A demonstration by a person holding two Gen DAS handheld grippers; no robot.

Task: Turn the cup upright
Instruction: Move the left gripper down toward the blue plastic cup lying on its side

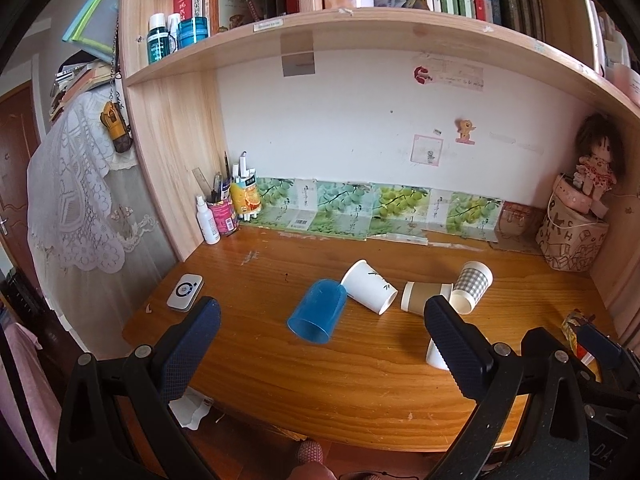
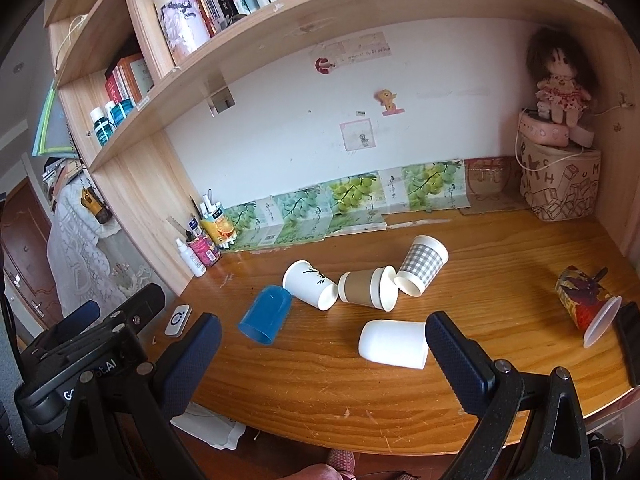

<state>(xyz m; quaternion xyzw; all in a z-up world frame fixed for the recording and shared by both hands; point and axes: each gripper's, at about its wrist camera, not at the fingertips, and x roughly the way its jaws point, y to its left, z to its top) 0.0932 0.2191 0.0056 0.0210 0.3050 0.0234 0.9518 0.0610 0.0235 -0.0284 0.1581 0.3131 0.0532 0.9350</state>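
Observation:
Several cups lie on their sides on the wooden desk [image 1: 320, 364]: a blue plastic cup [image 1: 317, 310] [image 2: 265, 314], a white cup with a leaf print [image 1: 369, 286] [image 2: 310, 285], a brown paper cup [image 1: 424, 297] [image 2: 367, 288], a grey checked cup [image 1: 471, 287] [image 2: 422, 265], a plain white cup [image 2: 393, 343] and a red patterned cup [image 2: 585, 305]. My left gripper [image 1: 320, 344] is open and empty, held above the desk's front edge short of the blue cup. My right gripper [image 2: 322, 354] is open and empty, with the white cup just inside its right finger [image 2: 456, 360].
A white device [image 1: 184, 292] lies at the desk's left. Pen holders and a spray bottle [image 1: 208, 220] stand at the back left. A patterned box with a doll [image 2: 560, 184] stands at the back right. A dark phone [image 2: 630, 340] lies at the right edge. A shelf overhangs.

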